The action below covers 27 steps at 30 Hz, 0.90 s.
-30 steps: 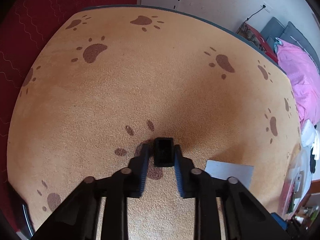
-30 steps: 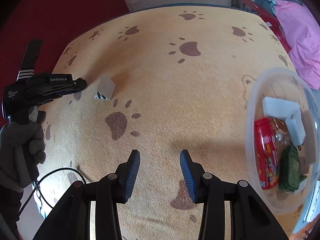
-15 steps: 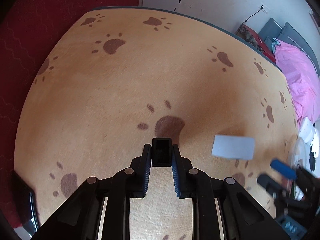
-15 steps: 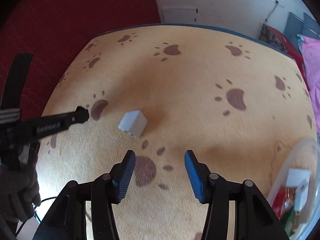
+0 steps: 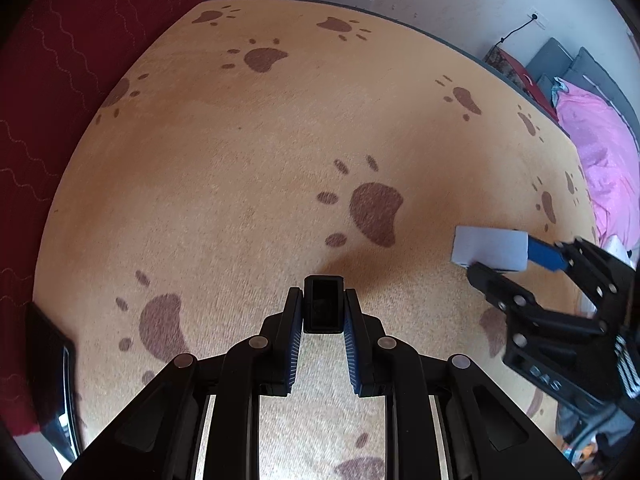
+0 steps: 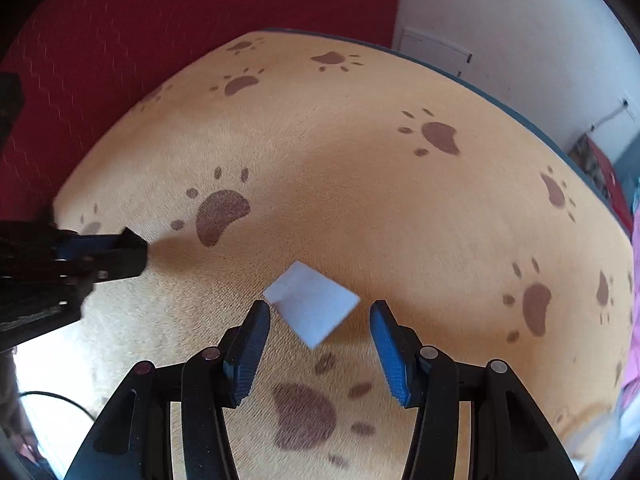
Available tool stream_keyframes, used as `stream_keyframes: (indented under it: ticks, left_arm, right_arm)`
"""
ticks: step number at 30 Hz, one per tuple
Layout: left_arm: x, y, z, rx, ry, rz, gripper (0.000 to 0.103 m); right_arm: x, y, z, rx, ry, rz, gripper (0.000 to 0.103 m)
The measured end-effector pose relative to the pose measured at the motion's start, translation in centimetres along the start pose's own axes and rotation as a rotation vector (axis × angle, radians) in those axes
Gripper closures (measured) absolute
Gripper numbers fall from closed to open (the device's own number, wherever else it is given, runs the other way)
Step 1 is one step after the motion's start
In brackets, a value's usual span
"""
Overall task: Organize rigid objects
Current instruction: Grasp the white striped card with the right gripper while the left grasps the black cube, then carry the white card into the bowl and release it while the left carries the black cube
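The left tongs are clenched on a small black block. The right tongs stand released, straddling a white box, seemingly untouched, on the paw-print carpet.

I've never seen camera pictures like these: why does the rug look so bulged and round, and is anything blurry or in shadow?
Left wrist view: the fisheye lens bends the rug into a dome with dark corners; the left claw, gripping a small black block, casts a soft shadow ahead. Right wrist view: same bulge; the white box between the right claw's fingers looks smeared, as does the lower right edge.
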<state>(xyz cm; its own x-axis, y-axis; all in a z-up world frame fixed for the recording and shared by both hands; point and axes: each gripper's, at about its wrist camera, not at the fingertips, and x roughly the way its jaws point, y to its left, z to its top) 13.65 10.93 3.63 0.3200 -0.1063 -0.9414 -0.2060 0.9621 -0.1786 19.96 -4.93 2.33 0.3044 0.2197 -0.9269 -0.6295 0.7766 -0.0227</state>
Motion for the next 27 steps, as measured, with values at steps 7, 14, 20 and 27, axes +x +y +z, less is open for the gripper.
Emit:
stream_keyframes:
  ticks: [7, 14, 20, 27]
  left_arm:
    - [-0.3, 0.6, -0.7, -0.011, 0.003, 0.005, 0.083]
    - [-0.7, 0.3, -1.3, -0.006, 0.002, 0.002, 0.083]
    - [-1.0, -0.6, -2.1, 0.009, 0.003, 0.000, 0.083]
    - [-1.7, -2.2, -3.4, 0.034, 0.005, -0.003, 0.083]
  right_arm:
    - [0.4, 0.6, -0.1, -0.029, 0.028, 0.014, 0.063]
    - [-1.6, -0.7, -2.0, 0.119, 0.027, 0.101, 0.067]
    - [-3.7, -1.1, -4.2, 0.235, 0.011, 0.155, 0.067]
    - [-6.1, -2.2, -7.6, 0.328, 0.001, 0.156, 0.067]
